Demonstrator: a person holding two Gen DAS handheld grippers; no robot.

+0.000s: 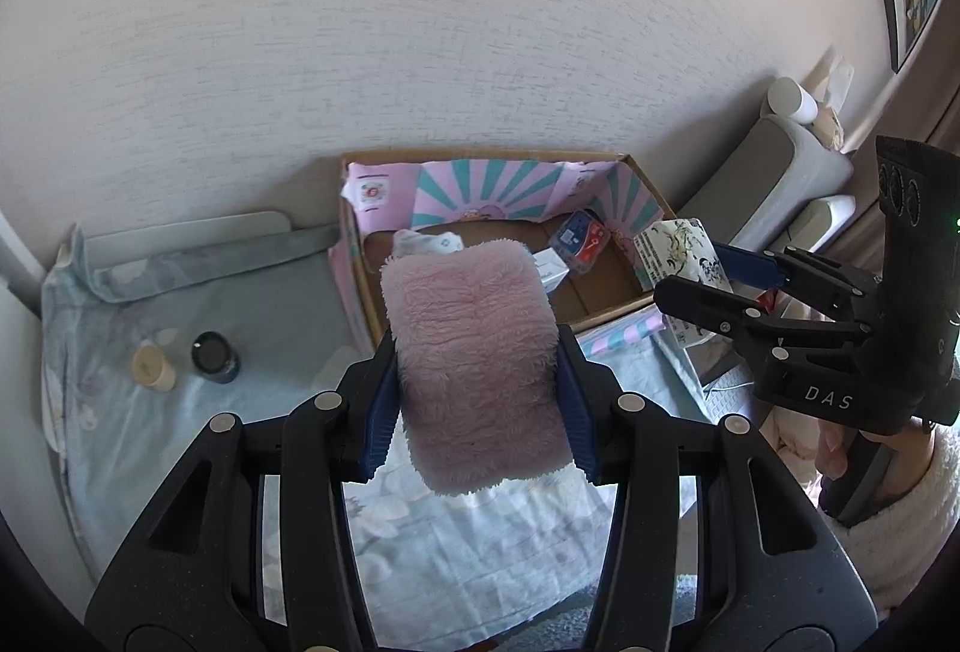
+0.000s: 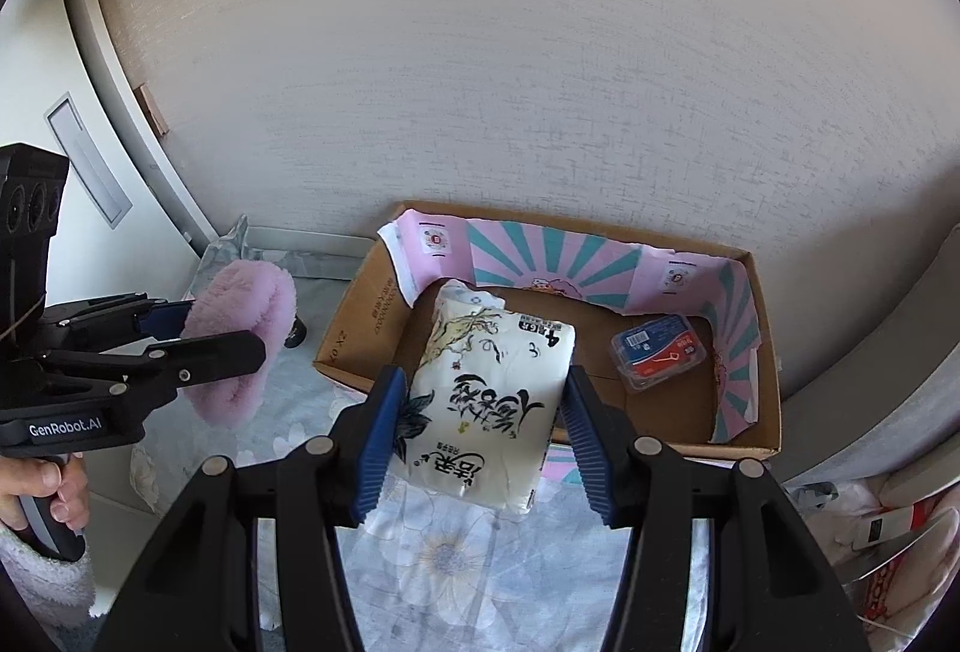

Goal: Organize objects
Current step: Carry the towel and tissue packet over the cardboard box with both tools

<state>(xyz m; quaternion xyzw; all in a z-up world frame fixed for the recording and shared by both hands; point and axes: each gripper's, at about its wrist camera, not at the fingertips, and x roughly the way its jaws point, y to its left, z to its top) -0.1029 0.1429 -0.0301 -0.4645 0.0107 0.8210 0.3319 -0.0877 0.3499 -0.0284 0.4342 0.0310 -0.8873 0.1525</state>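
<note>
Two claws, each carrying an item, hover before an open cardboard box.

The left claw (image 1: 477, 400) is clenched on a fluffy pink slipper (image 1: 474, 370) at frame centre; the right claw (image 2: 480, 436) grips a white tissue pack (image 2: 486, 400) above the cardboard box (image 2: 762, 352), whose blue packet (image 2: 657, 352) lies at right. Two small jars (image 1: 186, 361) stand at left on the floral bedsheet (image 1: 468, 550).
</note>
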